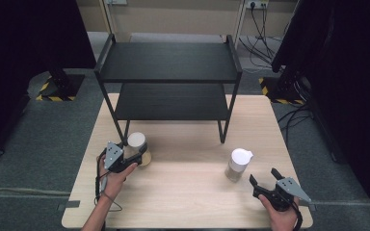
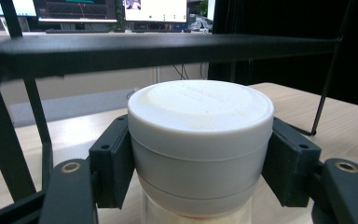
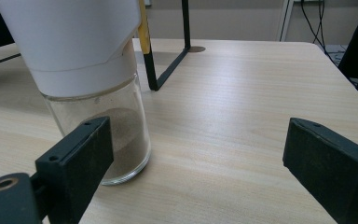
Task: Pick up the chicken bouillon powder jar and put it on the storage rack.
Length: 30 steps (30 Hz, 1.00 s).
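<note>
A: Where was the left gripper (image 1: 136,150) seen?

B: At the table's (image 1: 188,192) left, just in front of the black shelf (image 1: 168,62). Its jaws were clamped on the white lid of a jar (image 2: 200,135), one pad pressed to each side.

A: And the jar itself?

B: It was stood upright by the shelf's front left leg.

A: The right gripper (image 1: 262,176)?

B: It was held low at the table's right, jaws spread wide and empty. A second jar (image 3: 103,112), glass with powder and a white cap, was stood just beside its left jaw, untouched.

a black two-tier shelf (image 1: 168,62) stands on the wooden table (image 1: 188,192).
</note>
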Available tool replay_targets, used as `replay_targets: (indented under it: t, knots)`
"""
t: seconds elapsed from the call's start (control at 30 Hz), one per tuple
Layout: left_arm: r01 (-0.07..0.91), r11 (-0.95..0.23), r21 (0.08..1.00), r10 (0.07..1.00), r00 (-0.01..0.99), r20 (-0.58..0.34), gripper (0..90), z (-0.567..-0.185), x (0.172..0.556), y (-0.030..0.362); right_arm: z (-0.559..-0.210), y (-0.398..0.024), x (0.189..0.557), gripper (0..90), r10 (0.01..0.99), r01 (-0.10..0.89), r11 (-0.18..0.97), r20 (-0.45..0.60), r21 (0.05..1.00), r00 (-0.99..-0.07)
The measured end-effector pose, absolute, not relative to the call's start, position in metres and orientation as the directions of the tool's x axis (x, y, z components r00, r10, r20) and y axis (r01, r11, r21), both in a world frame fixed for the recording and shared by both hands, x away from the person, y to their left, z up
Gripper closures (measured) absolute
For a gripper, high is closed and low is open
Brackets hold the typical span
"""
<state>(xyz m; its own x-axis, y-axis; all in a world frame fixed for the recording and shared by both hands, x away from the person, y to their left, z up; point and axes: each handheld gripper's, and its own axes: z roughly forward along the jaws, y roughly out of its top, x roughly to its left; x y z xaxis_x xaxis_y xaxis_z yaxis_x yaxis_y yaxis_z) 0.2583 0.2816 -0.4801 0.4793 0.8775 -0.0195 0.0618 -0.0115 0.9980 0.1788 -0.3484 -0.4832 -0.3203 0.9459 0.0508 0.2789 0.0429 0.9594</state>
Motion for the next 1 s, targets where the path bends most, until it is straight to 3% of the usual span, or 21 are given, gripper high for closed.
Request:
replay_targets:
  t: [1.0]
  knots:
    - [-0.047,0.038,0.998,0.896,0.443,-0.013,34.0,-0.43,0.24,0.271,-0.484,-0.348,0.179,8.9,0.947,0.278,0.038,0.054,0.96,-0.318]
